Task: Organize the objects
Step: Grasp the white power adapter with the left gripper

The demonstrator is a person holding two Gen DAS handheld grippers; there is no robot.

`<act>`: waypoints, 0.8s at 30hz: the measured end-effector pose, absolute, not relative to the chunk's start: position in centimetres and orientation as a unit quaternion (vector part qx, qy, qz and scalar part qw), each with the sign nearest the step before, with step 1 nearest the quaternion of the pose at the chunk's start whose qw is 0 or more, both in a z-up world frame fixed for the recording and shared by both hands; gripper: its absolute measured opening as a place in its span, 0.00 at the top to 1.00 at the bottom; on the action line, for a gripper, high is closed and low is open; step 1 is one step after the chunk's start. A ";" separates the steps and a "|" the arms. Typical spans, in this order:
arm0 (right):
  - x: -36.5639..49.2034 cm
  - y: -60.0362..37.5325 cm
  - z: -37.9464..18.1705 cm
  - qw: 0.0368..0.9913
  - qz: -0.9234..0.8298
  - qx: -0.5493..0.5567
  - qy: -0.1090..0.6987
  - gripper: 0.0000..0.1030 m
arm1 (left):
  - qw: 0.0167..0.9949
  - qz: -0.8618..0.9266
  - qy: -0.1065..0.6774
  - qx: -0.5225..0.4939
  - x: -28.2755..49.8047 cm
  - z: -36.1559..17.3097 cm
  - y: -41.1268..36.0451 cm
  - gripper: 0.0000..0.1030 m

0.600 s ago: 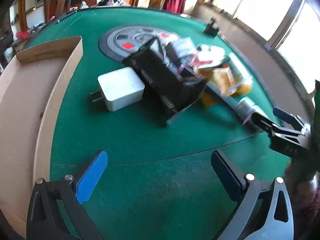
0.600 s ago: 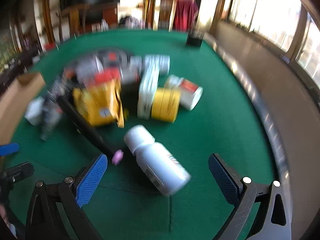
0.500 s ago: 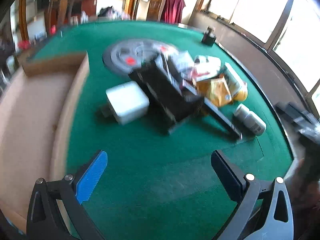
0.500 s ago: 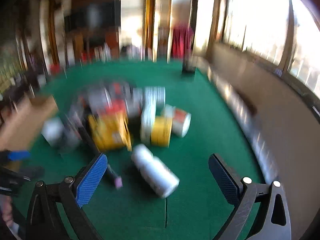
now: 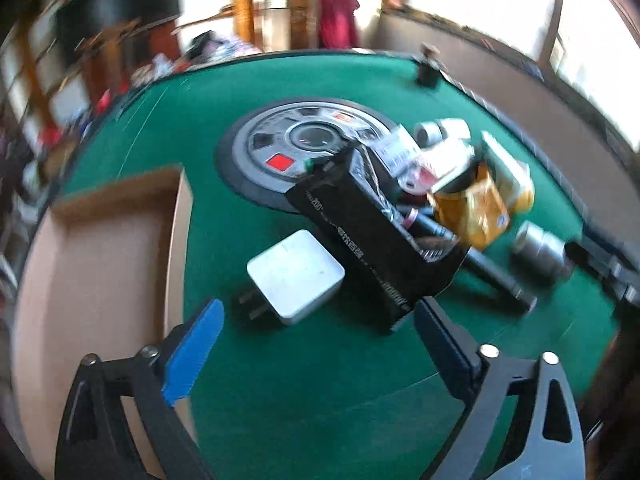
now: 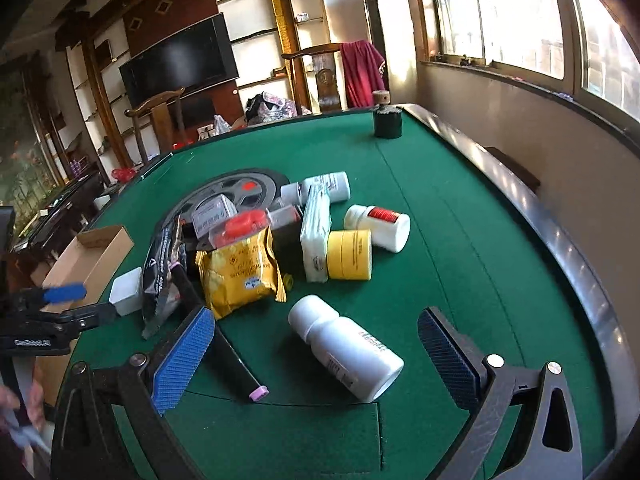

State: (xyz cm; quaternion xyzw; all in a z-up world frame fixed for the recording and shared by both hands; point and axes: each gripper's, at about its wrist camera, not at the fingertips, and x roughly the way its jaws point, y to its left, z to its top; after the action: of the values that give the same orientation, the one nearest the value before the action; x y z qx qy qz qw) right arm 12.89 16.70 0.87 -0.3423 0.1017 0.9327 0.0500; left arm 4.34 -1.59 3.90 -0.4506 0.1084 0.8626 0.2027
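Observation:
A heap of small goods lies on the green felt table. In the left wrist view a white plug adapter lies just ahead of my open left gripper, beside a long black box and a yellow packet. In the right wrist view a white pill bottle lies on its side between the fingers of my open right gripper, touching neither. Beside it lie a black tube with a pink cap, the yellow packet and a yellow jar. My left gripper shows at the left edge.
An open cardboard box stands at the table's left edge. A round grey panel is set in the table's middle. A dark jar stands at the far edge. A raised metal rail runs along the right side.
The left gripper has come closer to the white adapter and the black box. The right wrist view has tilted up and steadied, with the white bottle still between its fingers.

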 end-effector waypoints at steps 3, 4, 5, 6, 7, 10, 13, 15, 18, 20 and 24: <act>12.7 17.3 0.5 0.047 0.931 -0.341 0.121 0.00 | 0.231 0.840 0.177 -0.457 3.6 3.1 -0.7 0.14; 12.7 17.5 0.5 0.045 0.931 -0.338 0.127 0.00 | 0.233 0.835 0.195 -0.459 3.2 2.8 -0.4 0.16; 12.7 17.8 0.7 0.043 0.932 -0.336 0.129 0.00 | 0.235 0.828 0.209 -0.463 2.8 2.4 -0.2 0.19; 12.8 17.9 0.8 0.043 0.932 -0.334 0.132 0.00 | 0.241 0.820 0.220 -0.471 2.4 1.9 0.0 0.26; 12.7 18.0 0.7 0.042 0.932 -0.333 0.134 0.00 | 0.242 0.813 0.230 -0.478 2.1 1.5 0.2 0.29; 12.7 18.3 0.6 0.041 0.932 -0.333 0.139 0.00 | 0.254 0.804 0.223 -0.489 1.2 0.9 0.2 0.49; 12.5 18.5 0.3 0.040 0.930 -0.334 0.148 0.00 | 0.261 0.802 0.210 -0.494 1.1 0.8 0.0 0.54; 12.5 18.6 0.2 0.038 0.928 -0.337 0.151 0.00 | 0.260 0.802 0.215 -0.493 1.4 0.6 0.0 0.54; 12.4 18.4 0.1 0.035 0.928 -0.341 0.150 0.00 | 0.257 0.804 0.214 -0.493 1.1 0.5 0.2 0.52; 12.3 18.3 0.2 0.034 0.927 -0.343 0.147 0.00 | 0.256 0.804 0.219 -0.489 0.6 0.3 0.3 0.44; 12.4 18.1 0.2 0.035 0.927 -0.344 0.145 0.00 | 0.247 0.809 0.263 -0.463 0.3 0.5 1.8 0.26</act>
State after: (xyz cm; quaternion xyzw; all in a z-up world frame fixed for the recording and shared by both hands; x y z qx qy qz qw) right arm 12.39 18.09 0.19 -0.3438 0.1454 0.9270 0.0351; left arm 0.33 1.76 0.54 -0.4635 0.2634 0.8091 0.2474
